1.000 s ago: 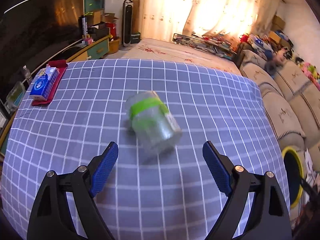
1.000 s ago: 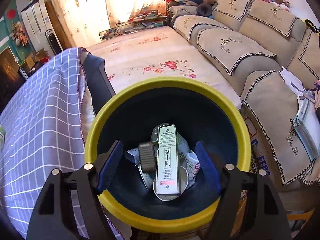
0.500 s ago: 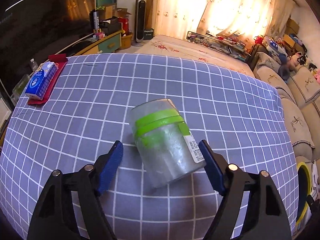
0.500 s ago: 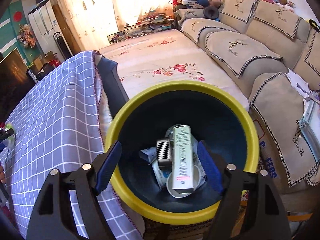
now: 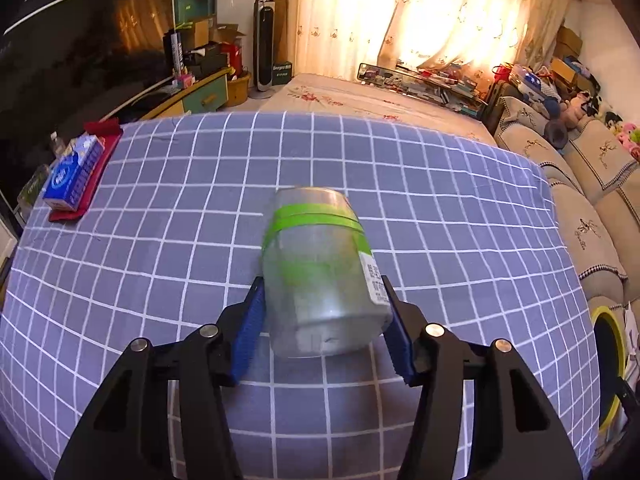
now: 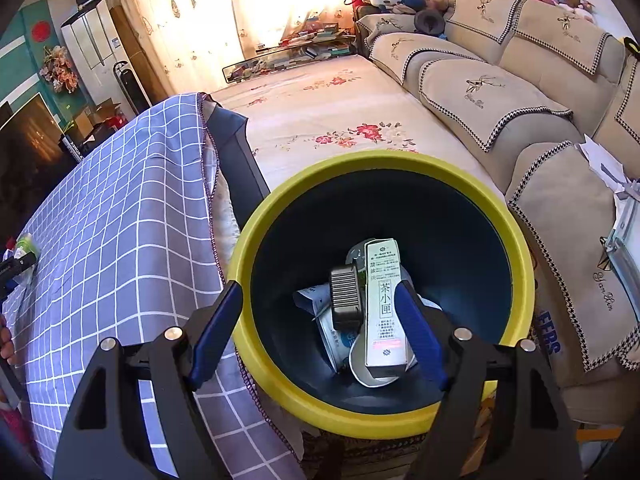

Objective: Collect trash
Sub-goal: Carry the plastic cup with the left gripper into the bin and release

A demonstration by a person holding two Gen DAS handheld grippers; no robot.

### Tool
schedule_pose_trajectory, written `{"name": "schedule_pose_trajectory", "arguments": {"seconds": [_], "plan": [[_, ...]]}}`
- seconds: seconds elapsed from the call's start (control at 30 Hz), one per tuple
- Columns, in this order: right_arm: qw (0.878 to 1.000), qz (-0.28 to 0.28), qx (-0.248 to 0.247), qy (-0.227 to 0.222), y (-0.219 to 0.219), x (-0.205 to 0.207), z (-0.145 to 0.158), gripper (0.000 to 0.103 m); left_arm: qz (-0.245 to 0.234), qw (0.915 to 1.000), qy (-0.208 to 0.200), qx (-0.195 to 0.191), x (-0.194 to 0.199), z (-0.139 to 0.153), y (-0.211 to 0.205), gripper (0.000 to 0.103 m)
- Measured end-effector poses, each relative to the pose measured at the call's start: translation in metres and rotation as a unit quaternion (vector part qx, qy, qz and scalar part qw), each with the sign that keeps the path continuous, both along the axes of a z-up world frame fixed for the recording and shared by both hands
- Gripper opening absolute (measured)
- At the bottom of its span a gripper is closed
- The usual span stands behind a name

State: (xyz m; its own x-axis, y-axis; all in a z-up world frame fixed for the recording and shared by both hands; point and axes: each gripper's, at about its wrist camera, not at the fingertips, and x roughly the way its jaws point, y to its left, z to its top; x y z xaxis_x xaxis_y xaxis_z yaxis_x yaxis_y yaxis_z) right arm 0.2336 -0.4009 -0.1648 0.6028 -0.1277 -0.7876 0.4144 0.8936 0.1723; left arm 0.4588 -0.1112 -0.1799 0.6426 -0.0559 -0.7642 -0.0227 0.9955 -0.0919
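The table under a purple-blue cloth with a white grid (image 5: 160, 240) fills the left wrist view. The left gripper (image 5: 322, 312) slants down toward it, and its jaws have just been closing: the blue pads (image 5: 248, 332) now sit against both sides of a clear plastic jar with green bands and a white label (image 5: 320, 272), which lies on its side on the cloth, bottom end toward the camera. A second ago the jar lay ahead of wide-spread jaws and apart from them; now it is between them and looks pinched.

At the far left edge of the table a blue tissue pack (image 5: 72, 176) rests on a red cloth (image 5: 96, 160), as before.

The right gripper (image 6: 320, 320) tilts down over a round bin with a yellow rim and dark inside (image 6: 516, 248), standing on the floor just beside the table's edge. Its jaws stand spread with nothing between them, much as a second ago, though the bin sits further right in the view. In the bin lie a tall pale carton with printed characters (image 6: 384, 304), a dark ribbed block (image 6: 345, 296) and crumpled white wrappers (image 6: 320, 300).
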Motion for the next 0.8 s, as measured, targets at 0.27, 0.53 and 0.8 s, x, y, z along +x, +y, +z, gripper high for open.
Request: {"name": "schedule_pose_trajectory", "arguments": {"seconds": [0.27, 0.53, 0.8], "plan": [[1.000, -0.004, 0.004, -0.010, -0.004, -0.007, 0.004, 0.074, -0.033, 0.9993, -0.015, -0.005, -0.027, 0.024, -0.003, 0.052], [1.000, 0.005, 0.011, -0.017, -0.001, -0.007, 0.005, 0.074, -0.095, 0.9941, -0.052, -0.001, -0.078, 0.064, -0.017, 0.052], [0.999, -0.002, 0.010, -0.034, -0.006, -0.019, 0.015, 0.074, -0.179, 0.9806, -0.076, -0.022, -0.120, 0.098, -0.065, 0.052]]}}
